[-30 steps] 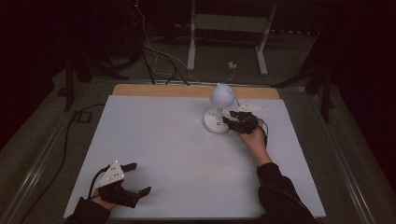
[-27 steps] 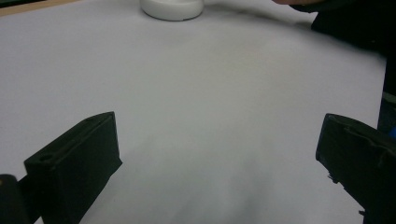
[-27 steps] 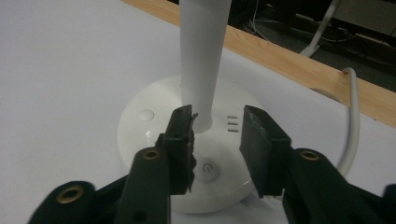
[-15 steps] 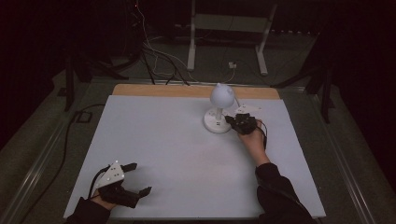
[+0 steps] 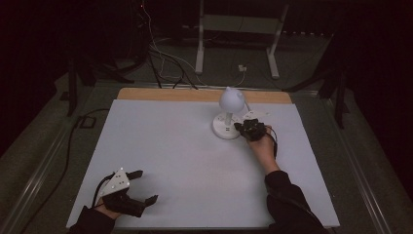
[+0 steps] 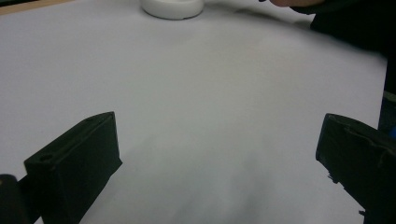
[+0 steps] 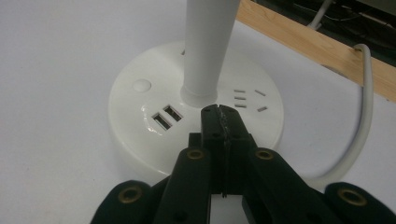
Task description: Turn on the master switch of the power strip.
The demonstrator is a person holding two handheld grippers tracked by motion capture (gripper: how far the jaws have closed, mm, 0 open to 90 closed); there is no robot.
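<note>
Lamp (image 7: 205, 51) head cut off by top edge; base (image 6: 172, 8) cropped too.

I see a white lamp (image 5: 227, 117) on a pale white sheet (image 5: 170, 151), wood-coloured table edge (image 5: 195, 94), black grippers.

White desk lamp (image 5: 229, 114) stands upright on its round base, far table side.

Black fingers (image 7: 219, 135), brass-ringed screws; grey three-cornered plate (image 5: 118, 180); dark sleeve (image 5: 287, 204).
</note>
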